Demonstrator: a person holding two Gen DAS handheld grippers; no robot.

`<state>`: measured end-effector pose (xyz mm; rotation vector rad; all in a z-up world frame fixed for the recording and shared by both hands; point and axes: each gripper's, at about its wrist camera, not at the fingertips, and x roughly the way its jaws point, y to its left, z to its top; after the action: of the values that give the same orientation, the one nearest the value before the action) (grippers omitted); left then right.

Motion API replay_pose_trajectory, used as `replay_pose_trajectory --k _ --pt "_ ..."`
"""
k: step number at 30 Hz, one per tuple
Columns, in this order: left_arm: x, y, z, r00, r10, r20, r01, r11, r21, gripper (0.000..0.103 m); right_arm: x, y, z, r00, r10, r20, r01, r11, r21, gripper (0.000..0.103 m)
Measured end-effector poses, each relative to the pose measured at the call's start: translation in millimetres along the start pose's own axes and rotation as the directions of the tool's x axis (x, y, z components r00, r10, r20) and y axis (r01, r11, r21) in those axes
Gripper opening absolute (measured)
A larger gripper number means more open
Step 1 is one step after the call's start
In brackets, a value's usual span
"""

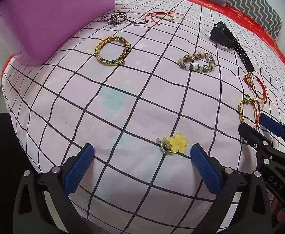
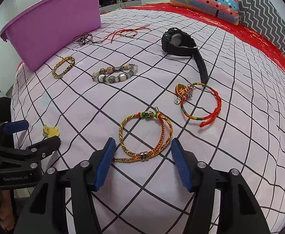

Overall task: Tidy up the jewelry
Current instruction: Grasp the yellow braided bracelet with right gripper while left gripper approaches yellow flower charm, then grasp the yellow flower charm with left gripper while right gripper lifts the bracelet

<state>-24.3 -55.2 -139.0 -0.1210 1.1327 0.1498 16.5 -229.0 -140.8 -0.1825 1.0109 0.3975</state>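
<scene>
Right gripper (image 2: 142,161) open, nothing held, pointing down w/ the braided bracelet (image 2: 146,136) lying on the sheet between its pads, prob. lined up to pinch it; left gripper (image 1: 142,163) also open and empty, the yellow flower clip (image 1: 173,143) just ahead between its fingers, likely its own next pick; further out lie a red cord bracelet (image 2: 201,103), black watch (image 2: 179,41), bead bracelet (image 2: 115,74), a second braided bracelet (image 1: 113,50), thin red string bracelet (image 1: 162,16), dark cord necklace (image 1: 114,18); all spread apart, so easy to take singly; purple tub (image 2: 54,25) at far left, prob. where they go; surface is a pink grid-lined bedsheet (image 2: 240,117), soft, so pads may sink; red blanket (image 2: 249,35), pillows (image 2: 206,2) behind
</scene>
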Motion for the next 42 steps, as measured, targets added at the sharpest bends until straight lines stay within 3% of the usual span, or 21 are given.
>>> replay_pose_trajectory --k 5,11,16,19,31,42 --pt "0 -2 1 1.0 -0.004 -0.003 0.005 1.0 0.016 0.092 1 3 -1 1.0 -0.019 -0.001 0.019 1.0 -0.008 0.054" --pt "-4 -11 0 1.0 -0.025 0.005 0.024 0.998 0.056 0.073 1 5 0 0.999 -0.043 -0.003 0.043 0.999 -0.003 0.039" --pt "-8 -25 -1 0.999 -0.051 0.013 0.049 0.992 0.118 0.038 0 12 0 0.997 -0.075 -0.003 0.075 0.997 -0.027 0.014" --pt "-9 -28 0 0.997 -0.082 0.007 0.08 0.989 0.128 0.018 0 15 0 0.996 -0.089 0.0 0.089 0.995 -0.037 0.006" --pt "-17 -13 -1 0.979 -0.198 -0.048 0.203 0.968 0.149 0.017 -21 12 -8 0.998 -0.062 0.029 0.059 0.994 0.092 0.006" --pt "-42 1 20 0.976 -0.216 0.009 0.21 0.956 0.203 0.017 -46 12 -9 0.997 -0.044 0.07 0.025 0.969 0.247 0.006"
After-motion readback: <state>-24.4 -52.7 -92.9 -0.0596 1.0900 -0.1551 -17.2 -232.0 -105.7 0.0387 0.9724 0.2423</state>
